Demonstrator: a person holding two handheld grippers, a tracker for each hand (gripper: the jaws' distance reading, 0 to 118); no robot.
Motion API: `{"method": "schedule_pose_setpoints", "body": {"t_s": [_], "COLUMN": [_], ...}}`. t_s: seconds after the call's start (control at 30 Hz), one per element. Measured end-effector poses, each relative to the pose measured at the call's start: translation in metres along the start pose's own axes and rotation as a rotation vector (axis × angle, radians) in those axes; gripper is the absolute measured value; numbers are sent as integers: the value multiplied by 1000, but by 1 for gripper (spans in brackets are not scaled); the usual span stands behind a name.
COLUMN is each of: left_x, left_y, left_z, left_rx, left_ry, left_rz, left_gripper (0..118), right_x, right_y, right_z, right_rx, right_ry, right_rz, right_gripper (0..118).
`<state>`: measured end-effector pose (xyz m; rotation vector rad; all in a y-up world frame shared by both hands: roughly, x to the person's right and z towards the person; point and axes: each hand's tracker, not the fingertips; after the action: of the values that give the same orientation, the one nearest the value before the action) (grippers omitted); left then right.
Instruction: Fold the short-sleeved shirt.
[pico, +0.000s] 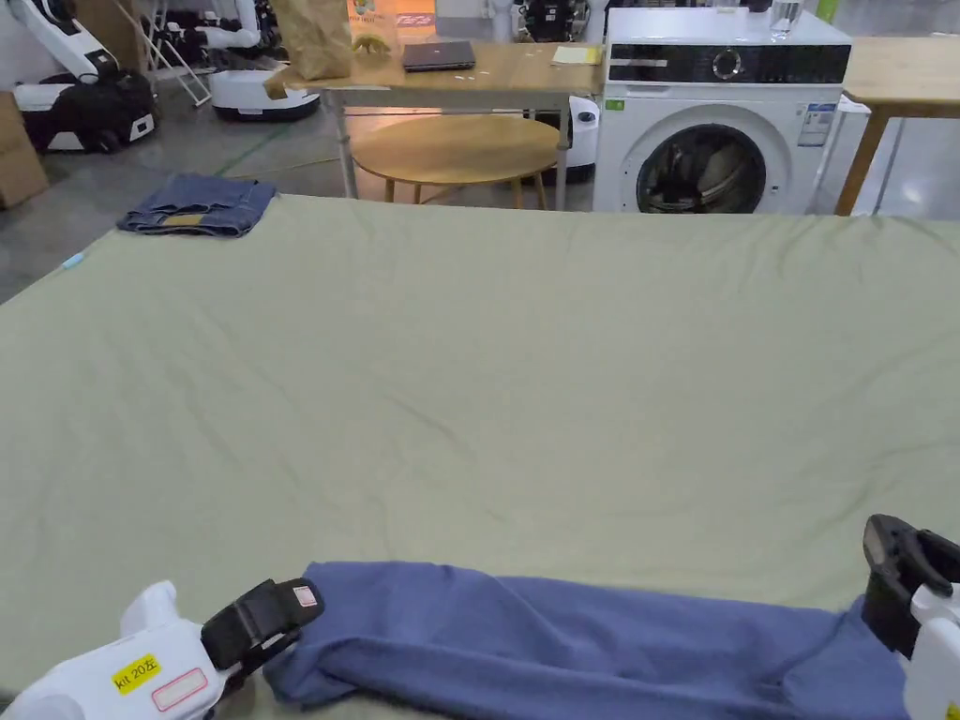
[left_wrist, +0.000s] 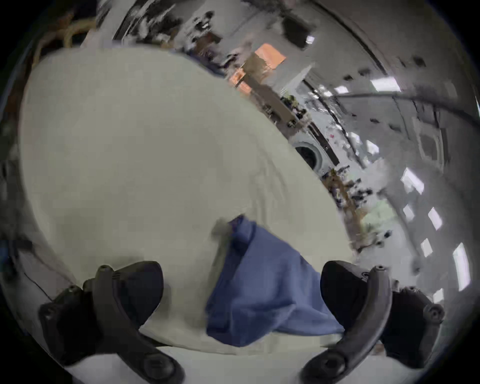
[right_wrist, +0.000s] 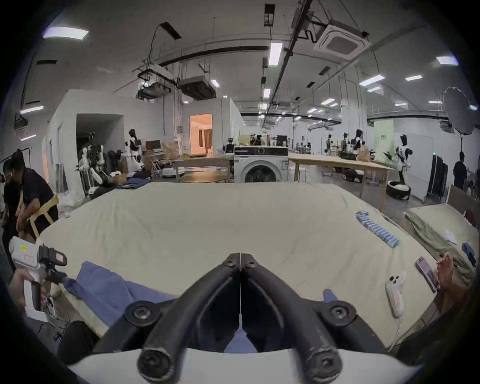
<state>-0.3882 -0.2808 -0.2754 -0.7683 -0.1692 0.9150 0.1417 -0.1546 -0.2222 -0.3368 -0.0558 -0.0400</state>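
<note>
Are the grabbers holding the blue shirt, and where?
The left gripper is open around one end of the blue shirt, holding nothing. The right gripper is shut at the other end; whether cloth is pinched cannot be told.

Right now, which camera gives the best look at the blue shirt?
The head view: the blue shirt lies as a long band along the near edge of the green sheet, both ends visible. The left gripper view shows one bunched end between open jaws. The right gripper view shows part, behind its closed jaws.
</note>
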Motion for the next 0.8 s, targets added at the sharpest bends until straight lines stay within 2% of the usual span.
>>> {"method": "schedule_pose_setpoints", "body": {"t_s": [0.07,0.13,0.23,0.27,0.3,0.33,0.37,0.4,0.43,0.5,0.57,0.73,0.8], "left_x": [-20,-20,-9,-5,1,6,12,17,16,14,13,37,78], "left_y": [-11,-19,-21,-22,-20,-19,-18,-20,-17,-14,-5,16,8], "left_z": [-25,-37,-63,-70,-74,-76,-81,-85,-86,-78,-64,-28,-18], "left_rx": [-137,-79,-95,-97,-81,-69,-82,-86,-75,-42,11,135,147], "left_ry": [-181,-348,-413,-417,-379,-321,-218,-125,-103,-173,-135,24,87], "left_rz": [174,182,261,277,281,273,230,156,128,185,156,-74,-323], "left_gripper": [118,118,118,113,90,41,5,5,5,5,5,5,5], "right_x": [-2,-4,-6,-7,-8,-8,-7,-6,-5,-2,2,8,9], "right_y": [0,2,4,5,5,5,5,4,4,2,0,-5,-7], "right_z": [-1,-2,-1,-1,0,0,1,1,2,3,5,7,7], "right_rx": [-7,-6,-8,-7,-7,-7,-8,-11,-12,-14,-17,-24,-27], "right_ry": [5,9,16,18,17,16,15,15,15,7,0,-3,0], "right_rz": [5,9,13,19,24,27,27,25,23,28,29,12,7], "right_gripper": [0,0,0,0,0,0,0,0,0,0,0,0,0]}}
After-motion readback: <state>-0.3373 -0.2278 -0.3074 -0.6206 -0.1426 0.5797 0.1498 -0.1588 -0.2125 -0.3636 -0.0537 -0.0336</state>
